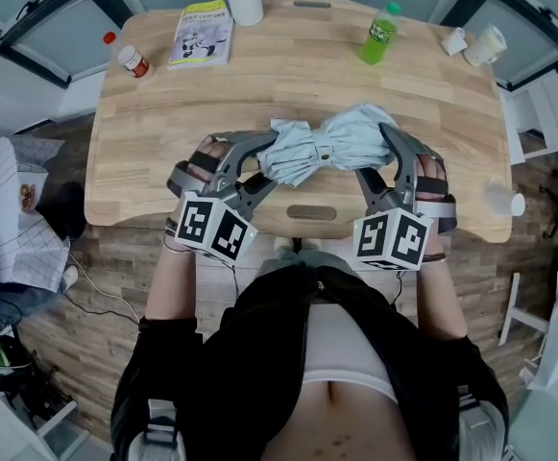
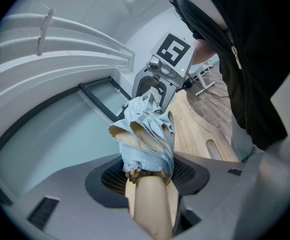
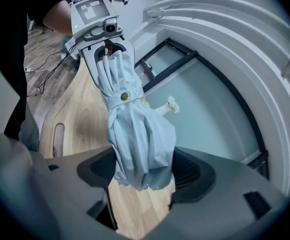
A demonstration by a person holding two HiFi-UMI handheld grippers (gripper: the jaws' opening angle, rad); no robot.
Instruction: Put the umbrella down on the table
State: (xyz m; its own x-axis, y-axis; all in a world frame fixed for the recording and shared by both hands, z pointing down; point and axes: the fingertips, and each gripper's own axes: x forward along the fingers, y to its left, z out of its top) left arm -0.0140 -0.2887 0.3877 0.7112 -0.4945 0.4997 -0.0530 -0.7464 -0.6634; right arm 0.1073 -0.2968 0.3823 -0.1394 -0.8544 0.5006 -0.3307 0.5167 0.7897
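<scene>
The folded umbrella (image 1: 322, 147) is held level over the near edge of the counter (image 1: 288, 84), each end clamped between inward-tilted fingers (left gripper (image 1: 269, 158), right gripper (image 1: 379, 157)). A green bottle (image 1: 378, 35) and a booklet (image 1: 202, 35) are seen well beyond the umbrella.

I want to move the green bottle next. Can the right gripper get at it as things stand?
Probably not yet: the right gripper is shut on the umbrella, so its jaws are full. The table between it and the bottle looks bare, so only the umbrella hinders.
</scene>
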